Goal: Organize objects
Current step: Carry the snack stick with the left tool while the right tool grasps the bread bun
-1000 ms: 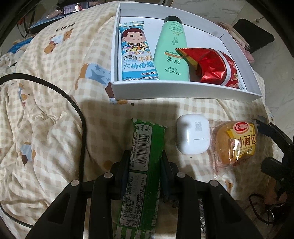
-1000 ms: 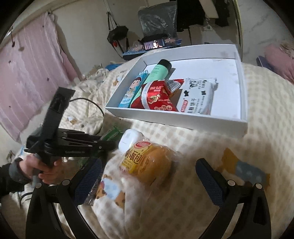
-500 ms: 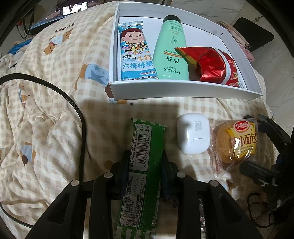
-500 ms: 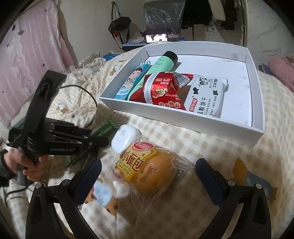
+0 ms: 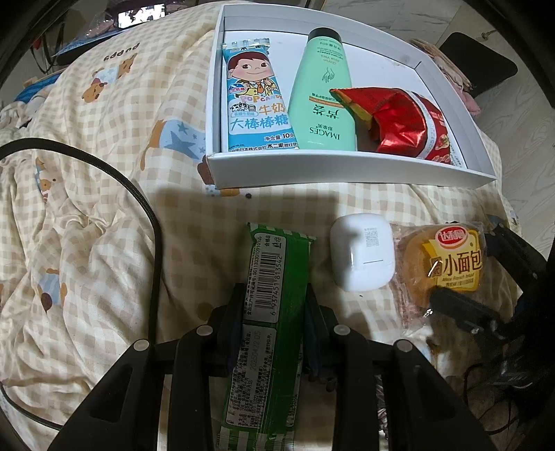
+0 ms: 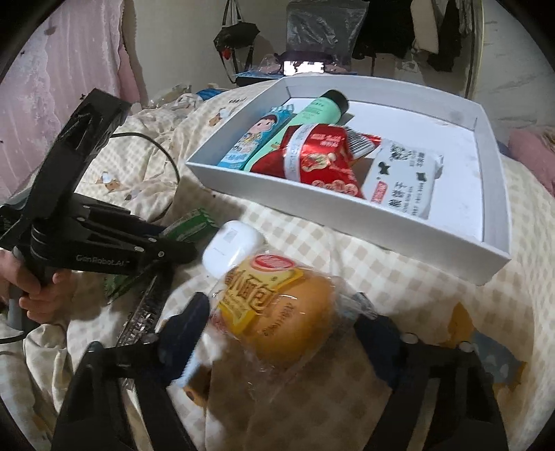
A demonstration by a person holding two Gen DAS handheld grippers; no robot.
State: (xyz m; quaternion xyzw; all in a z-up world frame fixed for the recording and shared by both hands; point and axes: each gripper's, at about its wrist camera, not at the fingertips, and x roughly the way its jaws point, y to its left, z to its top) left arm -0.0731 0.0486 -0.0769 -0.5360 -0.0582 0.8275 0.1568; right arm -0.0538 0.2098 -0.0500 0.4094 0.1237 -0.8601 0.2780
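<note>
Both claws are matte black plastic with silver screw heads along their arms: the left claw (image 5: 272, 312) carries white "GenRobot.AI" lettering on its body, the right claw (image 6: 281, 333) wears dark blue pads (image 6: 184, 329), and a grey handle shows under the hand (image 6: 38, 288).

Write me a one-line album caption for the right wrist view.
Right gripper closing around a wrapped bun on the quilt, white tray of snacks waiting behind.

Checked puppy-print quilt (image 5: 104, 215), black cable (image 5: 152, 243), pink curtain (image 6: 52, 86), hanging clothes (image 6: 399, 31)
</note>
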